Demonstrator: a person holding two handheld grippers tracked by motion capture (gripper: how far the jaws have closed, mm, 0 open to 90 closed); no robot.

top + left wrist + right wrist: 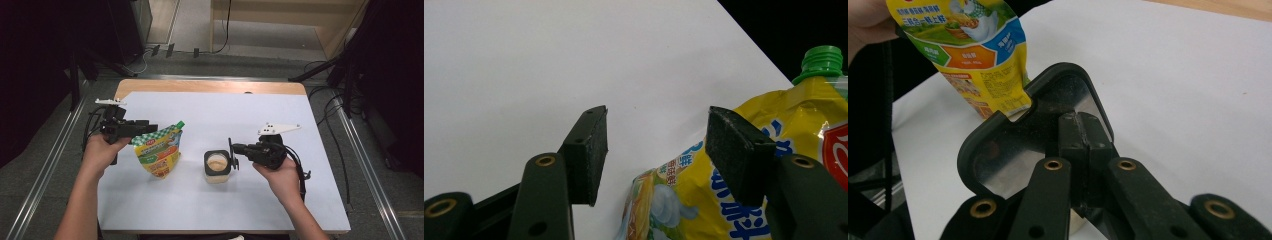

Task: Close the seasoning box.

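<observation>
A yellow refill pouch (pixel 160 150) with a green cap (pixel 180 123) stands tilted on the white table. My left gripper (pixel 147 128) is at its upper left corner. In the left gripper view the pouch (pixel 804 115) lies behind the right pad (pixel 736 150), the left pad stands clear of it, and the gripper (pixel 656 145) is open. A square jar (pixel 217 165) of beige contents stands uncovered mid-table. My right gripper (pixel 237 149) is shut on its black-rimmed clear lid (pixel 232 152), held on edge beside the jar. In the right gripper view the gripper (pixel 1083 130) pinches the lid (pixel 1008 150), with the pouch (pixel 978 50) beyond.
The white sheet (pixel 225 110) covers a wooden table (pixel 210 86). Cables trail from both grippers, and more lie on the floor at the right (pixel 330 105). Metal rails (pixel 370 170) run along both sides of the table. The person's left hand (pixel 863 25) is beside the pouch.
</observation>
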